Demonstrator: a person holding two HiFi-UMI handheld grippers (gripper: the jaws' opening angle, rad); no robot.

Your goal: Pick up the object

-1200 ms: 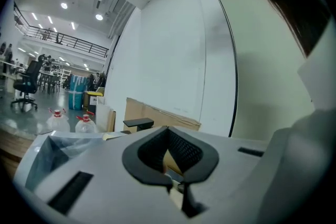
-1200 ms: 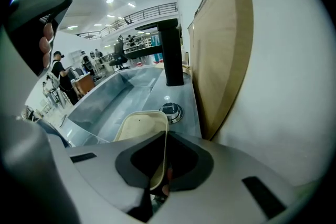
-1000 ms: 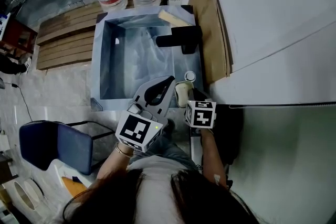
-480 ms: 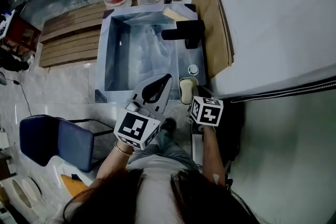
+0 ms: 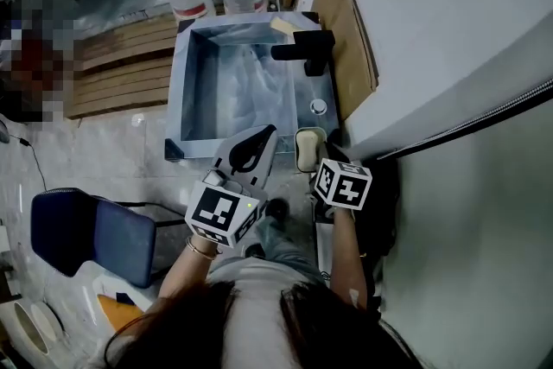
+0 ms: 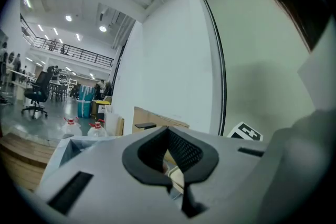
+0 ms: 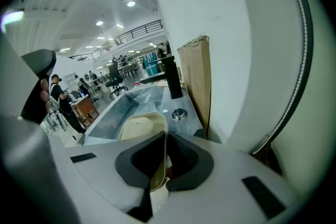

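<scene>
Pinching the near wall of a cream-coloured, shallow oblong plastic dish (image 7: 137, 127), the right gripper (image 7: 165, 136) has its jaws pressed onto that thin rim, one pad inside and one outside. This grip suits a thing too wide to span whole. The dish is at the near right corner of the stainless-steel sink basin (image 5: 177, 99), just short of a small round metal knob (image 5: 319, 106) on the sink's deck, with the black block-shaped tap (image 5: 304, 47) well beyond. Whether its base rests on the deck or hangs clear of it I cannot tell.

The left gripper (image 5: 268, 134) is closed tip to tip on nothing and hangs over the basin's near edge, just beside the dish — parked, I judge, because one grip is enough here.

A brown cardboard sheet (image 5: 346, 30) leans on the white wall close to the right of the sink, so the lift probably wants to go up and toward the person. The likely trouble is the dish swinging about its pinched rim.
</scene>
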